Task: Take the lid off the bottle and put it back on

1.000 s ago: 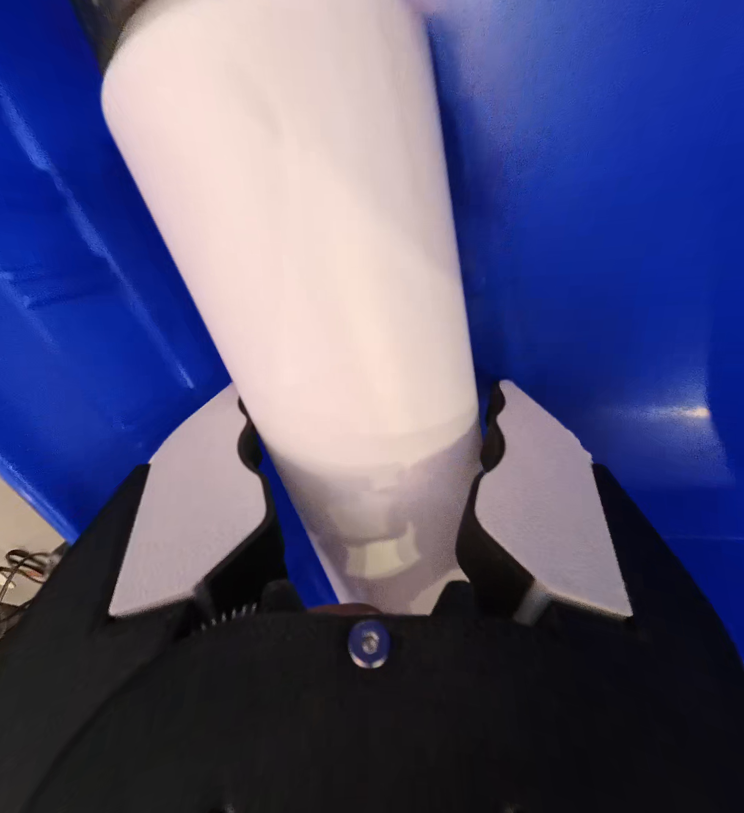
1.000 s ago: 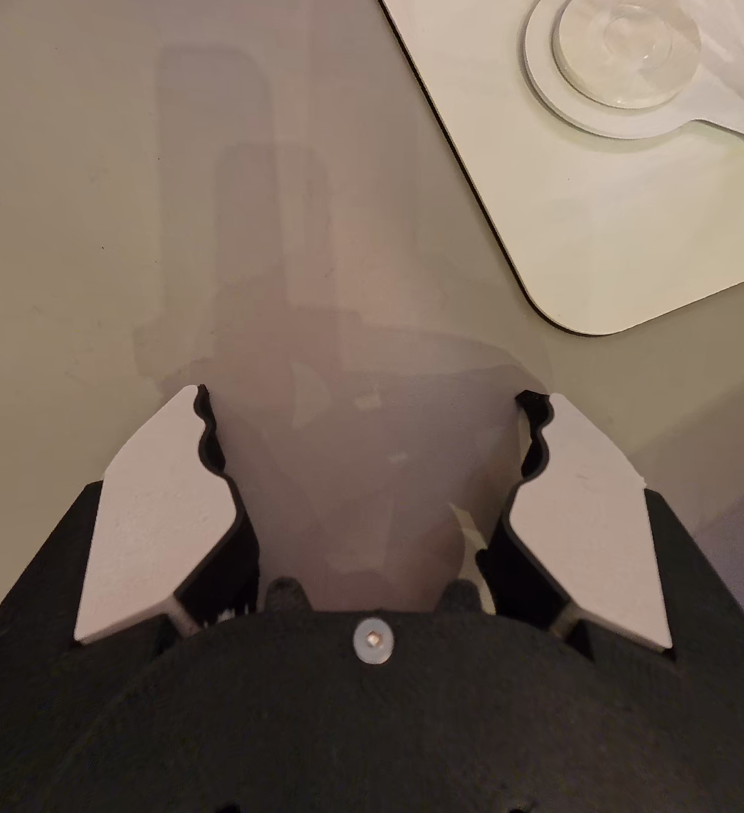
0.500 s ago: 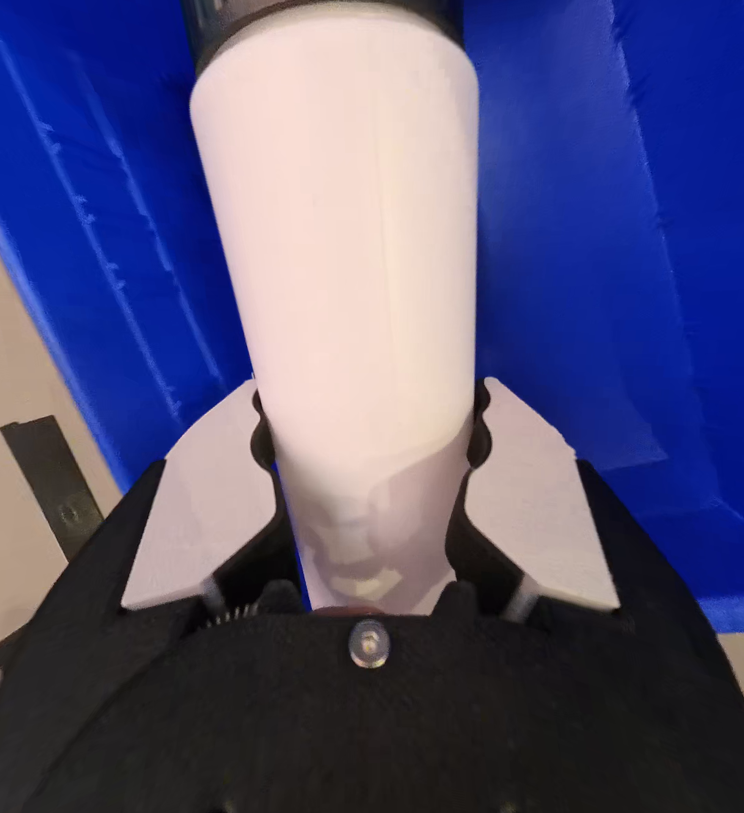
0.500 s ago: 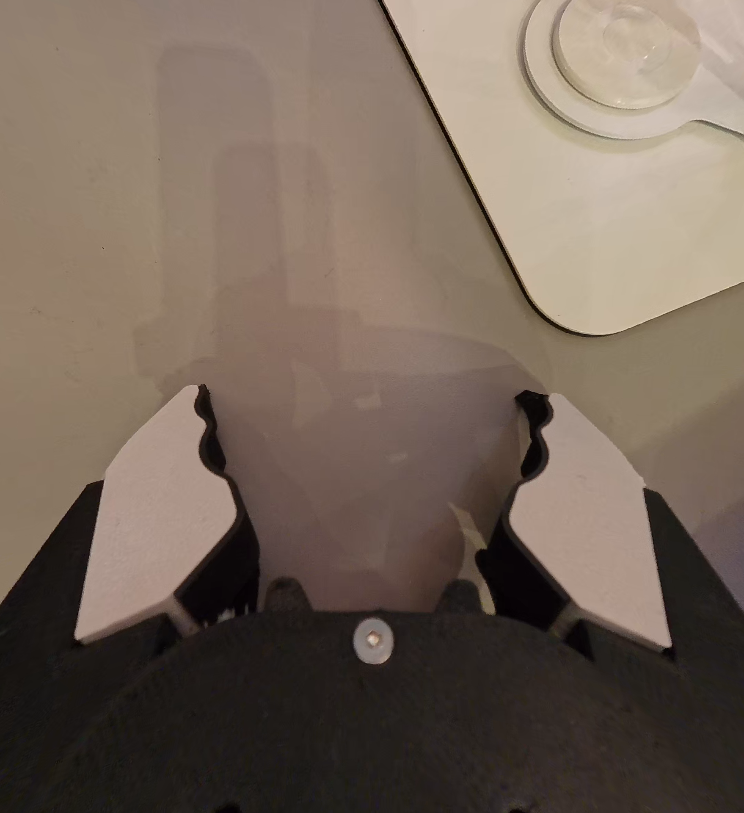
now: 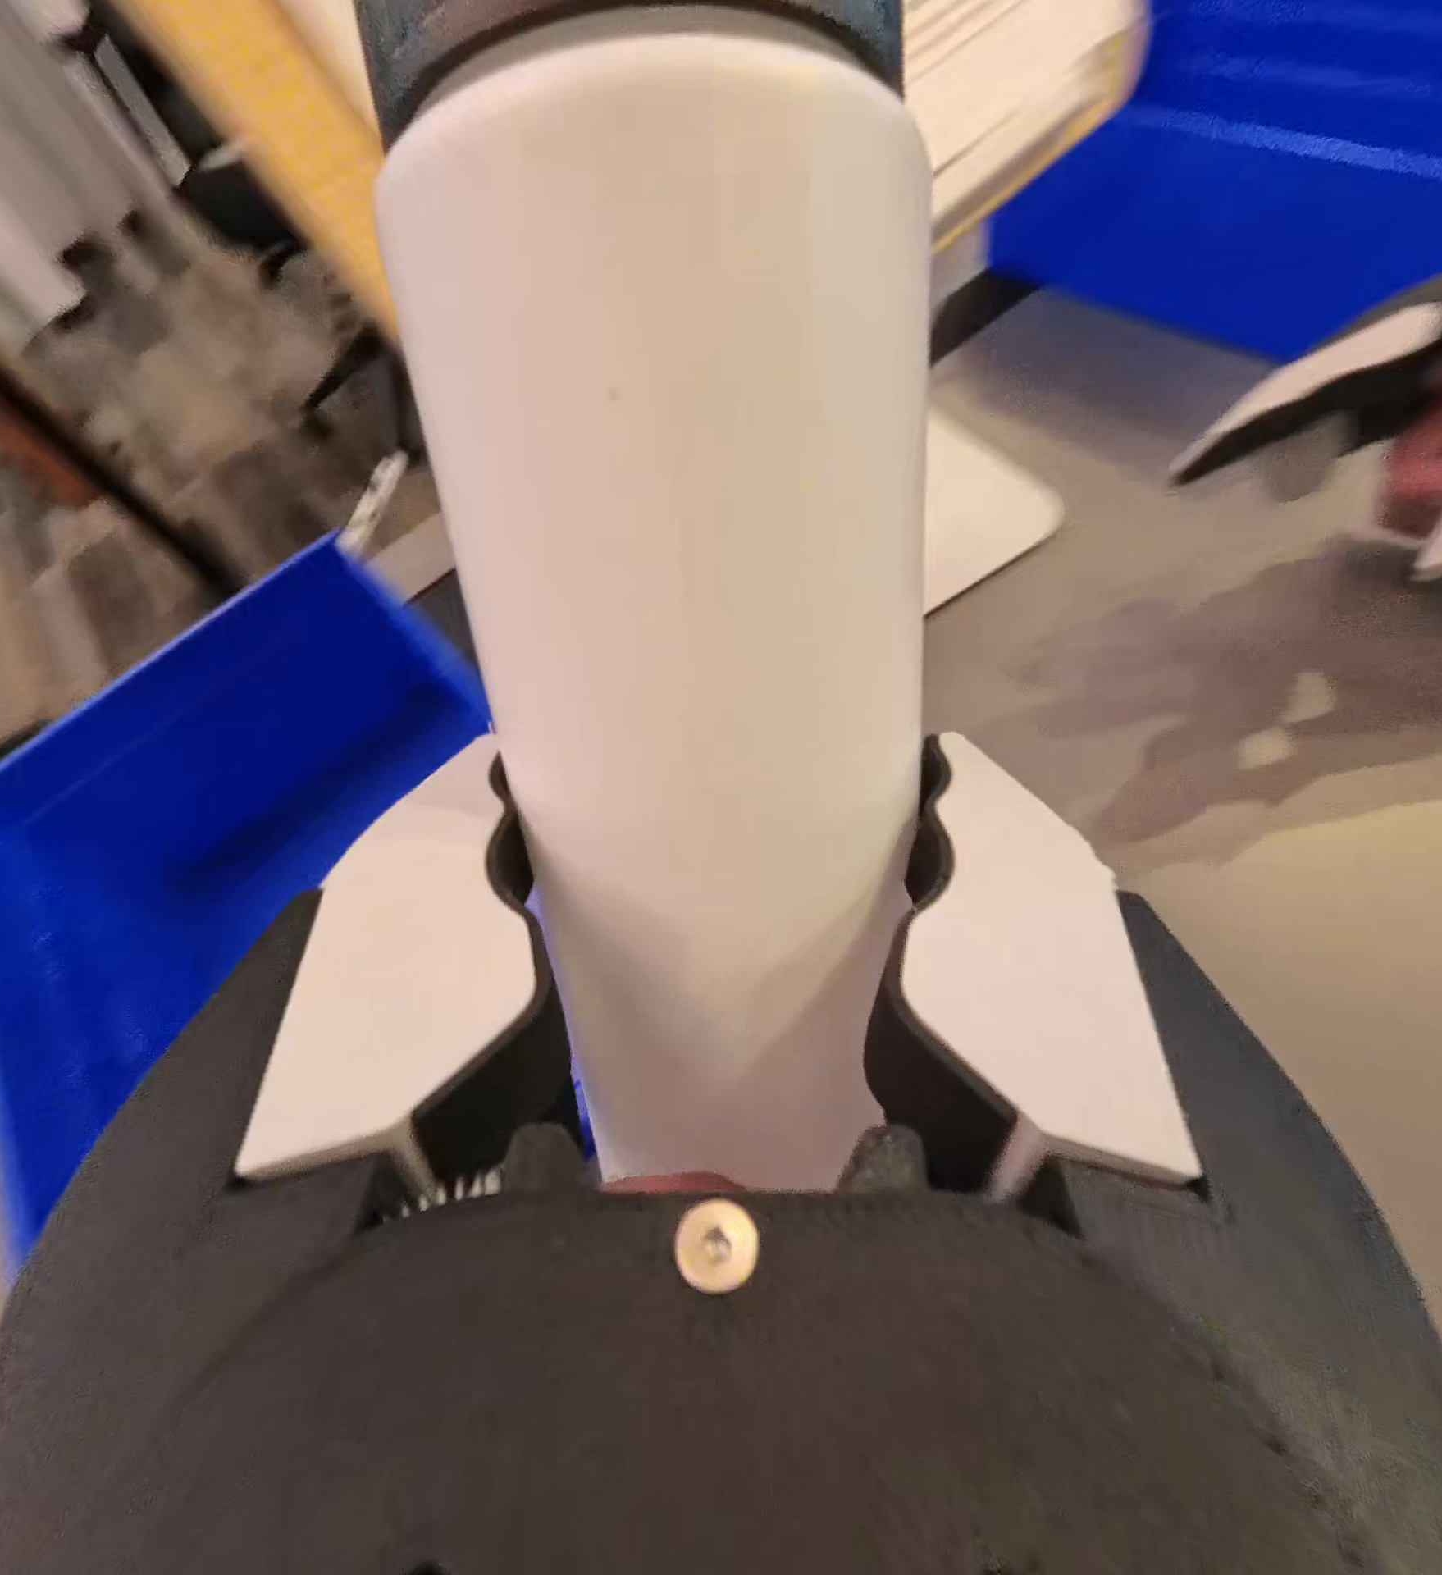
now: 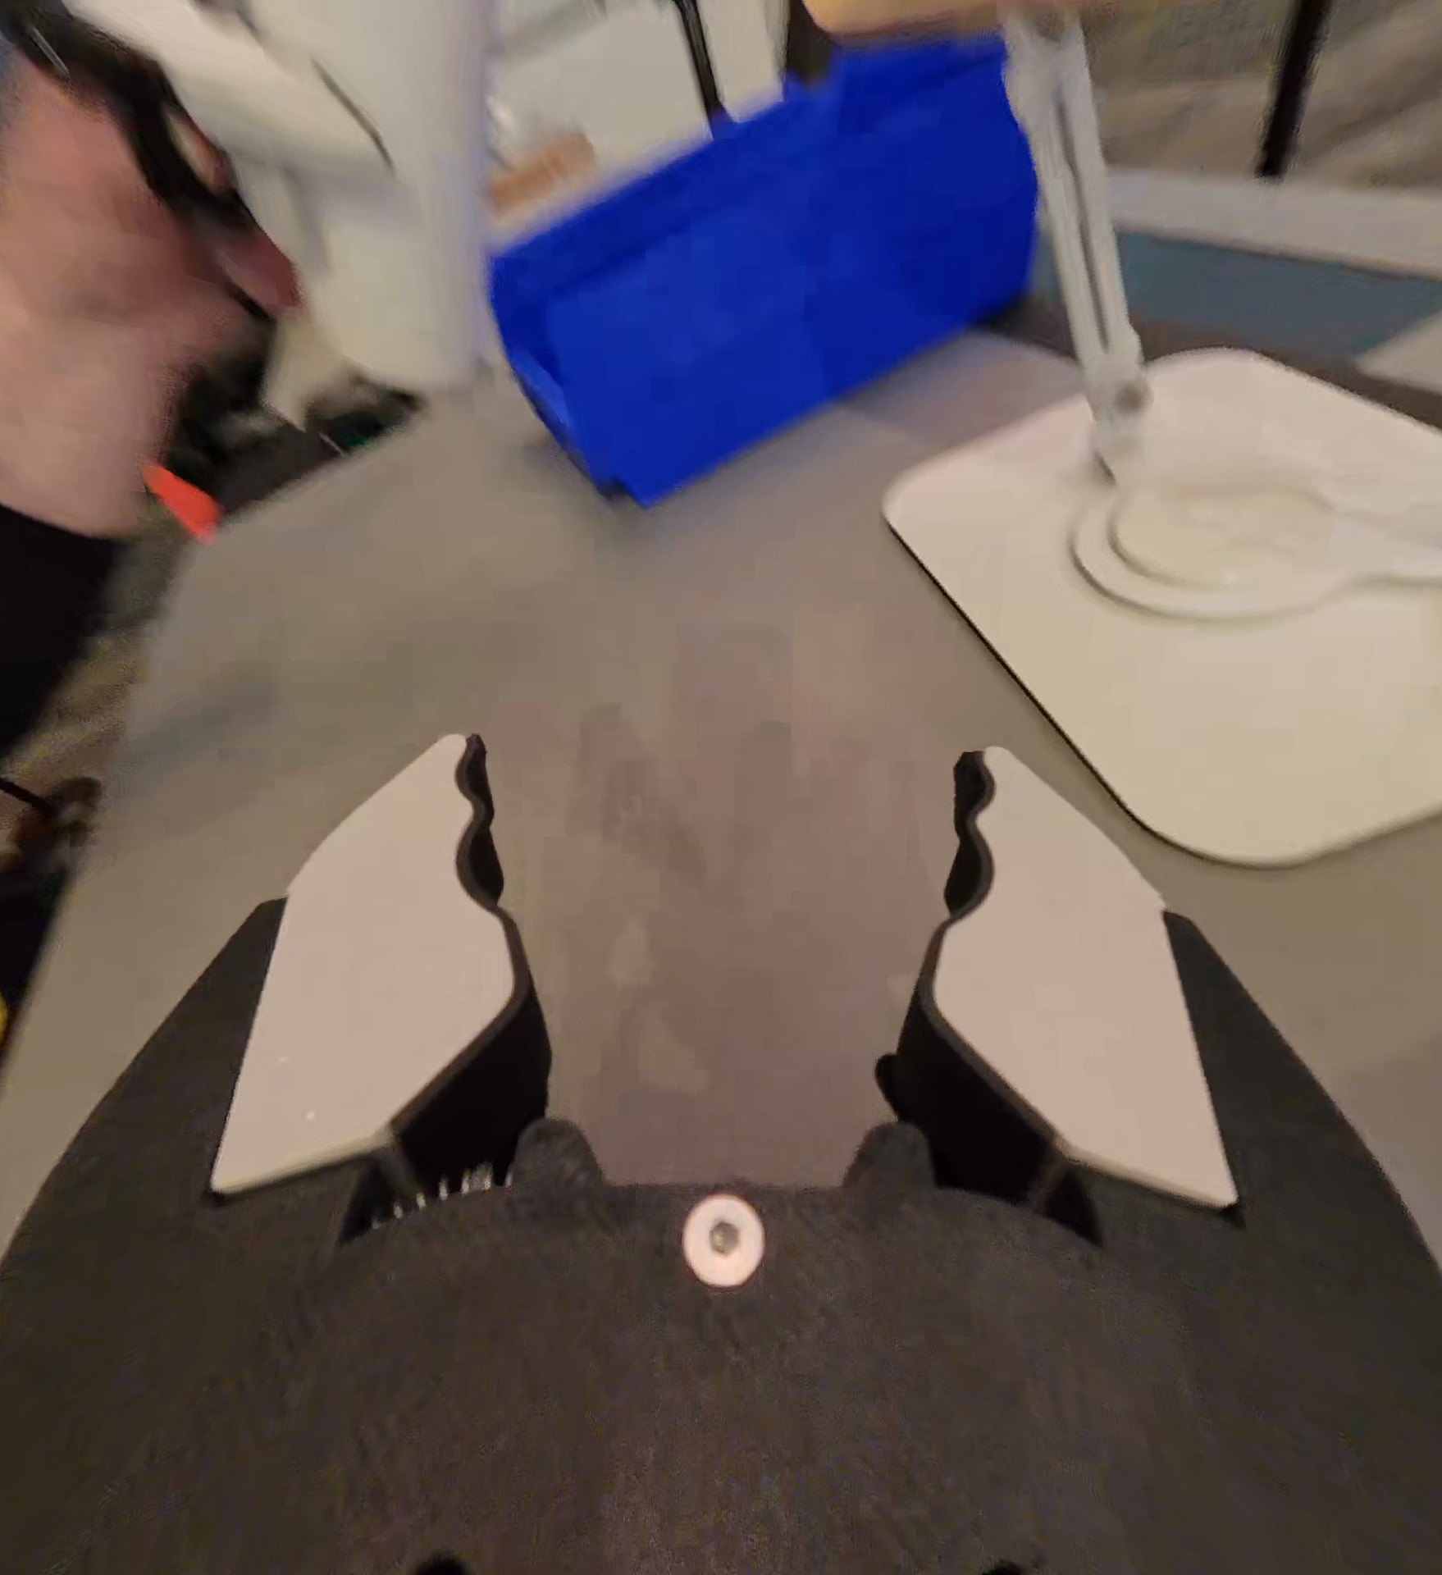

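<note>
A white bottle with a dark lid at its far end stands up between my left gripper's fingers. My left gripper is shut on the bottle's lower body and holds it above the grey table. My right gripper is open and empty over the table. It also shows blurred at the far right of the left wrist view. In the right wrist view the bottle appears blurred at the upper left, next to a person's hand.
A blue bin sits at the back of the table and also shows in the left wrist view. A white stand with a flat base is at the right. Shelving and clutter lie beyond the table edge.
My left gripper has carried the bottle from in front of the blue bin out over the table. My right gripper has tilted up from facing the tabletop, and its jaws stand closer together.
</note>
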`<state>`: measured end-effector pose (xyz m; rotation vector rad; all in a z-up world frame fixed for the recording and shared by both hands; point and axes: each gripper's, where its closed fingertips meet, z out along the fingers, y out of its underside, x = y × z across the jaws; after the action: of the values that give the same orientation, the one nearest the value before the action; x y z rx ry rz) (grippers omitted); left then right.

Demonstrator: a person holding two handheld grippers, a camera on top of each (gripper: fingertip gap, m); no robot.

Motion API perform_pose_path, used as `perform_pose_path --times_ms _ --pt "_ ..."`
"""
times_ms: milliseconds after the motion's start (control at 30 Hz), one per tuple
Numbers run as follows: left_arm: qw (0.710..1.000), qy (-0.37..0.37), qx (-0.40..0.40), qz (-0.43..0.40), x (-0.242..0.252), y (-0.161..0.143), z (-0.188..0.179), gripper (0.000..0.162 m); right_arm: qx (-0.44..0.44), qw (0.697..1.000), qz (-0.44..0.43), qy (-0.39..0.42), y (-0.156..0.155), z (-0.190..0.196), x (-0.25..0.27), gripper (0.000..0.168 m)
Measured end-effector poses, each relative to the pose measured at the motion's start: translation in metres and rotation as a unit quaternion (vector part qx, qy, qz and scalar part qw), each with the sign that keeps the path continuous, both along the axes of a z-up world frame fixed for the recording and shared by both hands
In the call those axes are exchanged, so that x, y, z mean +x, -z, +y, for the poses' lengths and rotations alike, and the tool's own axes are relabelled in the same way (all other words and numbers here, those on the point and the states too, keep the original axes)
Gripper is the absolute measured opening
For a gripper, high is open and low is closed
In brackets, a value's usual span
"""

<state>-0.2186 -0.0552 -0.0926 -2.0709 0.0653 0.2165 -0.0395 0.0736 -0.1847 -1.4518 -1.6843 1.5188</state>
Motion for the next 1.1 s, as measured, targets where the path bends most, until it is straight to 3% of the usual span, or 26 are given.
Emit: perform_pose_path --times_ms 133,267,367,433,633,700,767,800,900,967,1100 --pt "0.989 0.121 0.06 -0.055 0.101 0.011 0.044 0.088 -0.053 0.994 0.087 -0.041 -0.04 -0.025 0.005 0.112" --pt "0.973 0.205 0.052 -0.089 0.175 0.045 0.083 0.087 -0.095 0.981 0.152 -0.068 -0.068 -0.038 0.014 0.12" --pt "0.961 0.255 0.038 -0.103 0.213 0.067 0.1 0.088 -0.119 0.975 0.173 -0.072 -0.08 -0.036 0.019 0.118" --pt "0.953 0.281 0.038 -0.109 0.234 0.073 0.107 0.088 -0.113 0.975 0.17 -0.082 -0.082 -0.036 0.024 0.102" --pt "0.943 0.304 0.041 -0.13 0.248 0.077 0.118 0.089 -0.05 0.987 0.128 -0.079 -0.081 -0.034 0.03 0.095" --pt "0.944 0.308 0.035 -0.115 0.248 0.077 0.119 0.1 -0.011 0.989 0.114 -0.091 -0.078 -0.04 0.032 0.095" --pt "0.94 0.315 0.043 -0.121 0.249 0.07 0.12 0.121 0.032 0.99 0.096 -0.098 -0.072 -0.045 0.033 0.095" --pt "0.936 0.324 0.045 -0.13 0.252 0.067 0.12 0.123 0.046 0.99 0.091 -0.101 -0.07 -0.047 0.033 0.095" --pt "0.935 0.333 0.036 -0.116 0.257 0.071 0.123 0.116 0.037 0.987 0.101 -0.117 -0.071 -0.053 0.034 0.095" --pt "0.928 0.349 0.041 -0.121 0.265 0.073 0.121 0.103 0.032 0.985 0.113 -0.123 -0.073 -0.054 0.034 0.095" --pt "0.928 0.344 0.058 -0.127 0.266 0.071 0.123 0.102 0.028 0.984 0.118 -0.132 -0.073 -0.053 0.037 0.095"
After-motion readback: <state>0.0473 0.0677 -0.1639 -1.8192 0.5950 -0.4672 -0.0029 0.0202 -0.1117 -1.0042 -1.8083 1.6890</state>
